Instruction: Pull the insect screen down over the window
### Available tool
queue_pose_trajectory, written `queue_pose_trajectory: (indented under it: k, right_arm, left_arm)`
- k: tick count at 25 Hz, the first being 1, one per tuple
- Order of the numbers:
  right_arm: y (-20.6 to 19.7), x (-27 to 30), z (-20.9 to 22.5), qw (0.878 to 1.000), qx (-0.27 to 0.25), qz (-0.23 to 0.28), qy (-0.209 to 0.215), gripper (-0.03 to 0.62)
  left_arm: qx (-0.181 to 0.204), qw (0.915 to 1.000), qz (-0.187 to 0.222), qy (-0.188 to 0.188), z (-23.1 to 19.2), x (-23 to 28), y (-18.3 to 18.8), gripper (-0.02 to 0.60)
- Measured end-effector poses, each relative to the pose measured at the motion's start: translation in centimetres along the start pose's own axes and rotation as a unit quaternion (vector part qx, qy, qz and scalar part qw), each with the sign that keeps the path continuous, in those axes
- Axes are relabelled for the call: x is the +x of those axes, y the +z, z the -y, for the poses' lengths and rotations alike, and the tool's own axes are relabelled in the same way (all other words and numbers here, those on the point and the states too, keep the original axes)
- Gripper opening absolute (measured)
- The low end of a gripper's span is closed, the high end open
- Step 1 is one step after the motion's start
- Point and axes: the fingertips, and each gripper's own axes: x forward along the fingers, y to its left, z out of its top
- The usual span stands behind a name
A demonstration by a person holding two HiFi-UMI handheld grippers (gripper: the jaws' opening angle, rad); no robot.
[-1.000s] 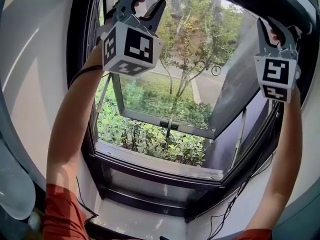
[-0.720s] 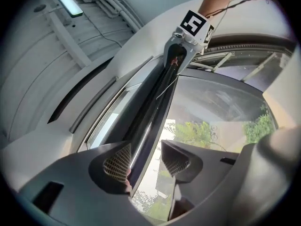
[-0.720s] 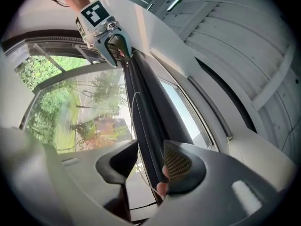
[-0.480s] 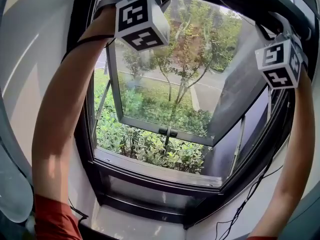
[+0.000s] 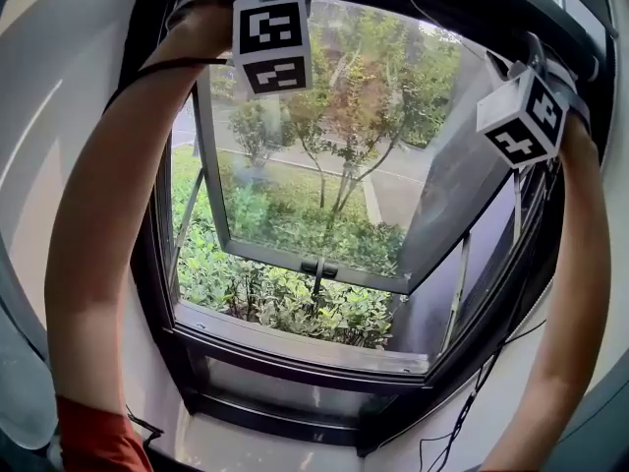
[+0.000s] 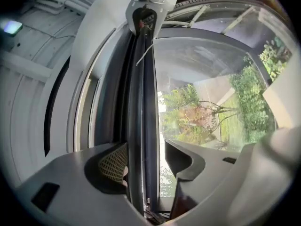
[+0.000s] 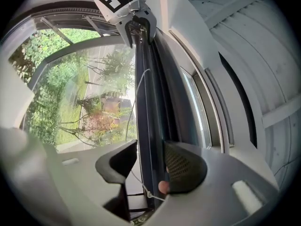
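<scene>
The insect screen's dark pull bar (image 6: 141,102) lies along the top of the window frame. It passes between the jaws of both grippers. My left gripper (image 6: 149,160) has just been opening and straddles the bar, with a clear gap on the glass side. My right gripper (image 7: 150,163) has also just opened around the same bar (image 7: 149,102), its pads close beside it. A thin white cord (image 7: 136,107) hangs along the bar. In the head view only the marker cubes show, left (image 5: 273,45) and right (image 5: 521,116). The jaws are hidden up at the frame.
The window sash (image 5: 324,264) is tilted open outward, with shrubs and a path beyond. The dark sill (image 5: 295,337) runs below. Cables (image 5: 472,401) hang down the lower right wall. White wall flanks the window on both sides.
Both arms have risen toward the top of the window frame and both grippers have rolled. The jaws seen in free air a second ago are now hidden up at the frame.
</scene>
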Motion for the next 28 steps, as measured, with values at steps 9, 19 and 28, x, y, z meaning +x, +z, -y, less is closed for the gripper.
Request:
queue_pose_trajectory:
  k: [9, 19, 28]
  right_arm:
    - [-0.4, 0.3, 0.0, 0.999, -0.043, -0.02, 0.006, 0.184]
    - [-0.4, -0.9, -1.0, 0.999, -0.044, -0.018, 0.023, 0.183]
    - [0.0, -2.7, -2.9, 0.998, -0.042, 0.003, 0.04, 0.179]
  left_arm:
    - [0.037, 0.9992, -0.015, 0.003, -0.4, 0.1, 0.2, 0.229]
    - [0.027, 0.9995, -0.016, -0.004, -0.1, -1.5, 0.3, 0.229]
    - [0.029, 0.999, -0.01, -0.033, 2.1, -3.2, 0.1, 0.227]
